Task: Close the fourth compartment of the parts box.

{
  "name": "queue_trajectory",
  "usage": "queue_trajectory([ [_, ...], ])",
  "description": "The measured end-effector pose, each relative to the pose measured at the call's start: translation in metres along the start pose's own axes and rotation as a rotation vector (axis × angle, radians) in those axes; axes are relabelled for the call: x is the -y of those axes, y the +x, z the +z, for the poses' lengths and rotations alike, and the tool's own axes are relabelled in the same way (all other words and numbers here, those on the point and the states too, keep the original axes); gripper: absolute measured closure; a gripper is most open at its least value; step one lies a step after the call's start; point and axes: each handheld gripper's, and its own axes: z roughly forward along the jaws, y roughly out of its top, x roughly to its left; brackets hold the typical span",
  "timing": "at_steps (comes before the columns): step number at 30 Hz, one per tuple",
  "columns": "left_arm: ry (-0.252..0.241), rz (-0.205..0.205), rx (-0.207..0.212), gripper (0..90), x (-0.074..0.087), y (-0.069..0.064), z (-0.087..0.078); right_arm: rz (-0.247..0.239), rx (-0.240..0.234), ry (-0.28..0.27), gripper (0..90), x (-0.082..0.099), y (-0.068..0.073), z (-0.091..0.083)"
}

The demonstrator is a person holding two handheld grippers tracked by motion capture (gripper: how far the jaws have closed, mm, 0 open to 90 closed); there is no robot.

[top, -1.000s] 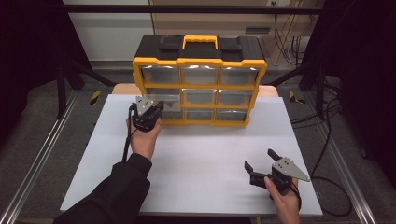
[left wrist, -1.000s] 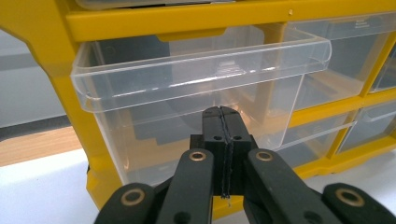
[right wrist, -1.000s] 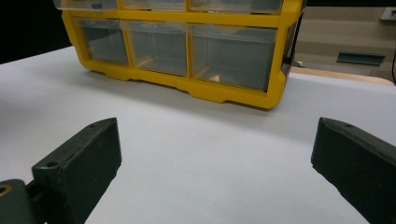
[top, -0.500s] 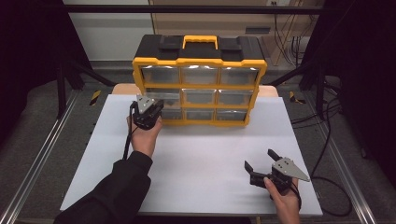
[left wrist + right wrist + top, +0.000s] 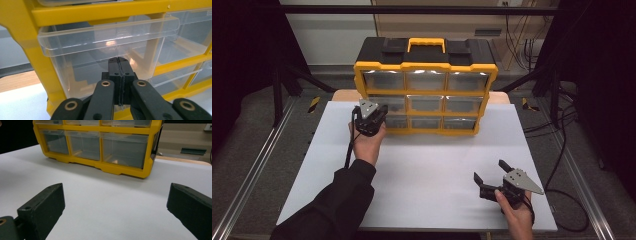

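A yellow-and-black plastic organiser cabinet (image 5: pixel 426 85) with rows of clear drawers is stood upright at the far edge of a white table (image 5: pixel 422 165), its drawer fronts turned toward the person. The left gripper (image 5: pixel 371 119) is held against the cabinet's left column, its black jaws pressed fully together with nothing between them, their tips set at the front of the clear plastic drawer (image 5: pixel 105 47) in the middle row, seemingly so that it can be pushed in. The right gripper (image 5: pixel 493 174) is kept well clear in front of the cabinet, low over the table, its jaws spread wide and empty, apparently waiting.
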Motion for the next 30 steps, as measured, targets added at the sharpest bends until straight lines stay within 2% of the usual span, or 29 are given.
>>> queue_trajectory([
  [30,0.009,0.012,-0.004,90.0,-0.0014,0.0004,0.0085,0.003,-0.001,0.001,1.9,0.0004,-0.0007,0.0005],
])
